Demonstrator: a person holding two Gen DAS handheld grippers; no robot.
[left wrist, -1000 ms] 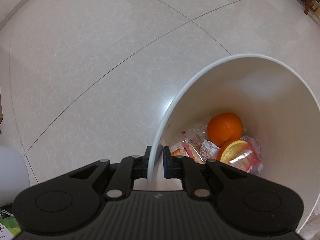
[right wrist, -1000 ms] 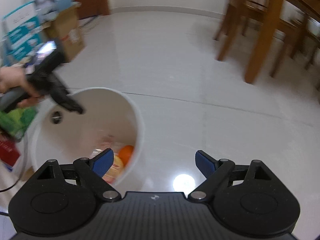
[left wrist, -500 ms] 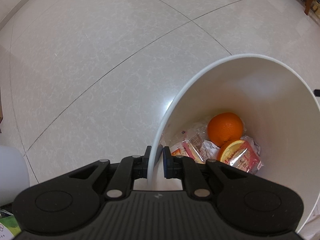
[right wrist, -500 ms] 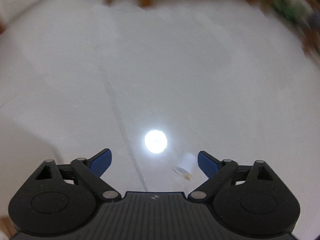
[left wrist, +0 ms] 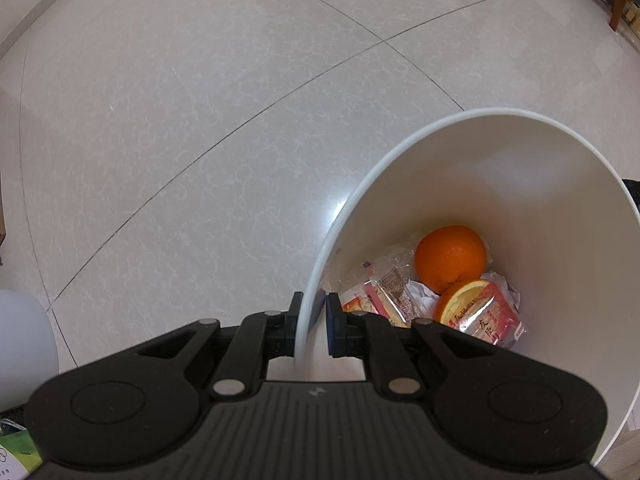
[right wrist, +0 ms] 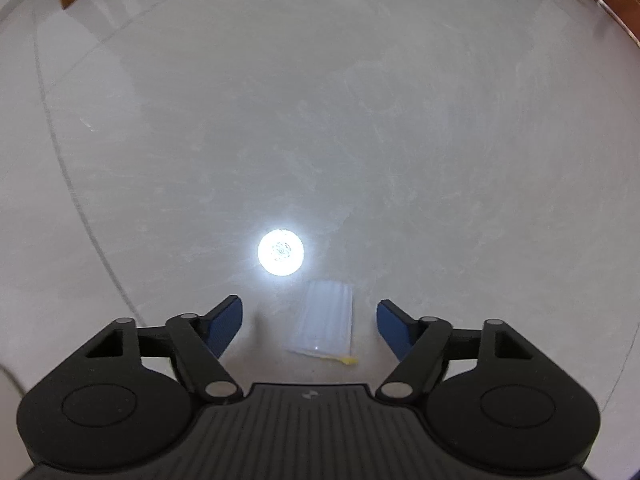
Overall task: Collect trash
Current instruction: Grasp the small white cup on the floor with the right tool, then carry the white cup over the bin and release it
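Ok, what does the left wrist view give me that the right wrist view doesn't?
Only the left wrist view shows the white bin, its rim pinched by the shut left gripper, with a whole orange, a cut orange half and snack wrappers inside. Only the right wrist view shows a small white wrapper lying on the floor between the open fingers of the right gripper, which have just been closing, not touching it, beside a bright lamp reflection. Both show pale tiled floor.

Red Chinese characters, including 友 and 臣, mark the snack wrapper point(left wrist: 486, 318).
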